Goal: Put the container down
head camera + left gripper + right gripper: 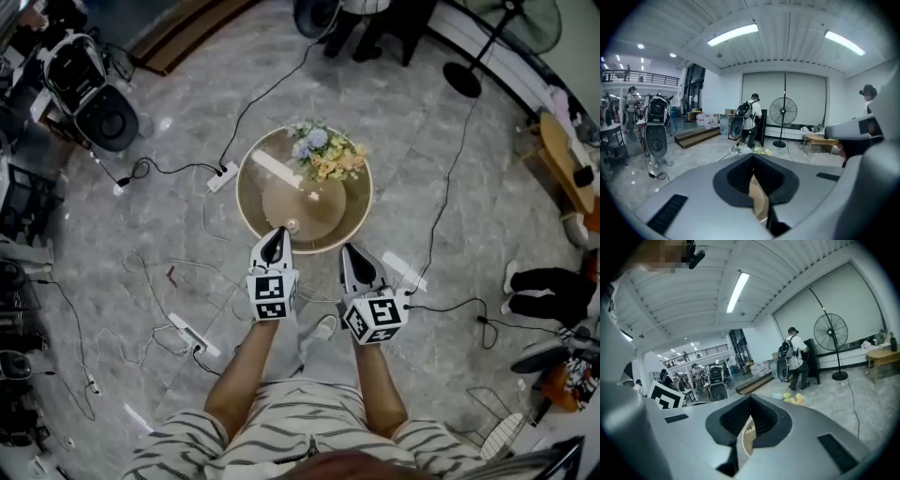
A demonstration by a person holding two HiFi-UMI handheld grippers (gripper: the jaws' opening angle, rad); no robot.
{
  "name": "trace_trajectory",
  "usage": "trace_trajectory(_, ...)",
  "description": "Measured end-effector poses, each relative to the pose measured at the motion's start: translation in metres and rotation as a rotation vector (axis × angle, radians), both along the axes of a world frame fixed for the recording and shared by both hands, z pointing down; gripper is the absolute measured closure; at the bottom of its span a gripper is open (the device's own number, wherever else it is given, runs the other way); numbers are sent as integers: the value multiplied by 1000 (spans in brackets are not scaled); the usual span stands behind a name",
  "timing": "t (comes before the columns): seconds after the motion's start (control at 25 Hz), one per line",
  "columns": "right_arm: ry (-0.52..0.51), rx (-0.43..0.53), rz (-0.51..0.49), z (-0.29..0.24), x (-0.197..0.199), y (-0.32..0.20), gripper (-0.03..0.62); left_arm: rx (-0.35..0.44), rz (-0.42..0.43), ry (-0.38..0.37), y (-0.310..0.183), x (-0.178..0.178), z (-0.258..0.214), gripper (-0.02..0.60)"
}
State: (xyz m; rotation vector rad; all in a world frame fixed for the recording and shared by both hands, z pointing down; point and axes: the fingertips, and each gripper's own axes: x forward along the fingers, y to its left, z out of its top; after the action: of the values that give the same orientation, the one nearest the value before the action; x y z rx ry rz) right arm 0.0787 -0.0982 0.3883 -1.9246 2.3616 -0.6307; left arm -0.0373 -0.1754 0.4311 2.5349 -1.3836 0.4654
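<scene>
Your left hand-held gripper [277, 234] and right hand-held gripper [350, 253] are both clenched, empty, over the round tabletop [251, 202].

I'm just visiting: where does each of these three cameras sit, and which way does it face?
Head view: on the person's head, facing steeply down at the table and flowers; shows both forearms, the left gripper and the right gripper.
Left gripper view: on the left gripper, facing roughly level over its shut jaws toward a fan.
Right gripper view: on the right gripper, over its shut jaws, toward the same fan.
Shared: flowers in all three; fan in both gripper views.
</scene>
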Motion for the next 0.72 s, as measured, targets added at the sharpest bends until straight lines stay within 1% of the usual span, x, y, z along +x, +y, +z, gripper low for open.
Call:
trace_trajectory(0.16, 22, 63, 7, -46, 2, 3, 583, 27, 10, 16, 8, -1, -46, 583)
trace_trajectory(0.28, 34, 78, 12, -68, 7, 4, 583, 46, 24, 36, 12, 1, -78, 583)
trace_trajectory(0.36, 44, 87, 0, -81, 4, 5, 583, 69, 43, 34, 17, -1, -95, 583)
trace_trajectory(0.56, 89, 141, -34, -114, -4, 0, 583, 107, 67, 63, 25, -4, -131, 583)
trace_trajectory(0.72, 89, 151, -53, -121, -16, -4, 583, 127, 66, 62, 31, -16, -144, 583)
